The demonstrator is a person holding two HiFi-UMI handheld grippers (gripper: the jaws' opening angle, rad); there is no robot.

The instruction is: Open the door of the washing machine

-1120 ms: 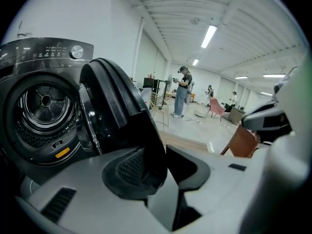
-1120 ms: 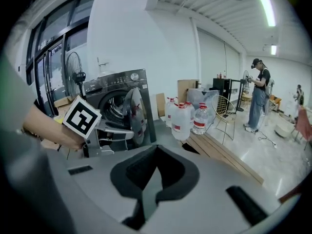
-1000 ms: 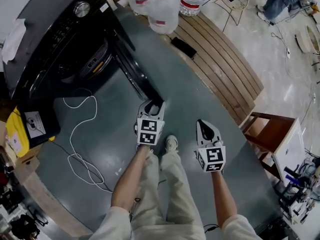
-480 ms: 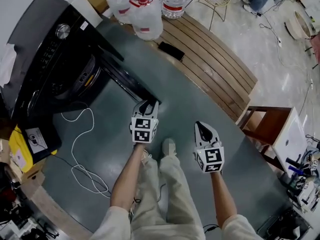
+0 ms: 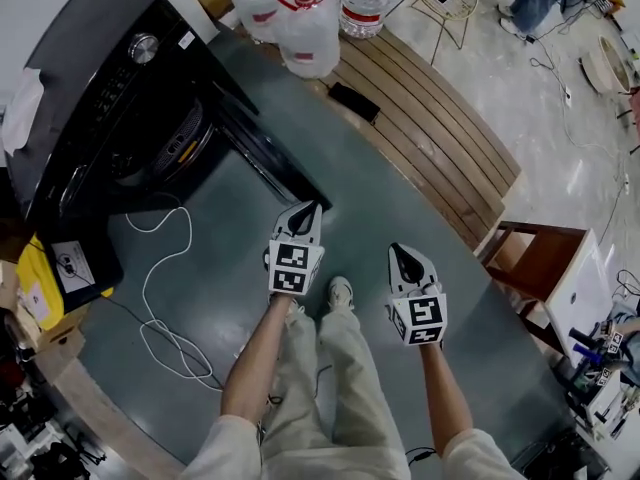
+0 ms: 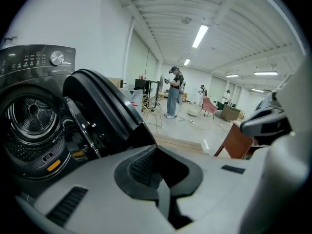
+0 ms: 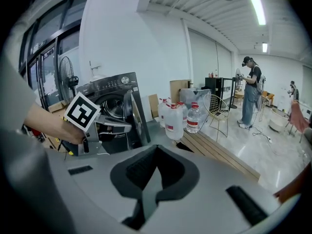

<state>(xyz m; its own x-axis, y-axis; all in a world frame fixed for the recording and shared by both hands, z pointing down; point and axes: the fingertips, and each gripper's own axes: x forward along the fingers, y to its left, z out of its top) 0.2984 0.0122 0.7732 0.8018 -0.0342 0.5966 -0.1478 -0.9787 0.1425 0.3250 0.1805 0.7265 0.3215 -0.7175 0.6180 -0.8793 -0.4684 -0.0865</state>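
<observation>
Head cam overhead, gripper cams low; all share washer (image 5: 100, 88).

Black washing machine (image 5: 90, 63), teal-grey floor (image 5: 385, 203), brown slatted boards (image 5: 435, 128), red-capped clear jugs (image 5: 308, 36), perhaps a yellow box (image 5: 27, 268)

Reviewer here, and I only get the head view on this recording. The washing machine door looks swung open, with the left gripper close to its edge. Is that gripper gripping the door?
Observer: No. In the left gripper view, the left gripper has just closed its fingers on each other. Nothing is between them, and the door stands beyond the tips.
Operator: And the other one?
Observer: In the right gripper view, the right gripper is shut as well, with nothing between its fingers.
Operator: Anything inside the machine?
Observer: The part of the drum that shows in the left gripper view is bare metal. I see no laundry there.
</observation>
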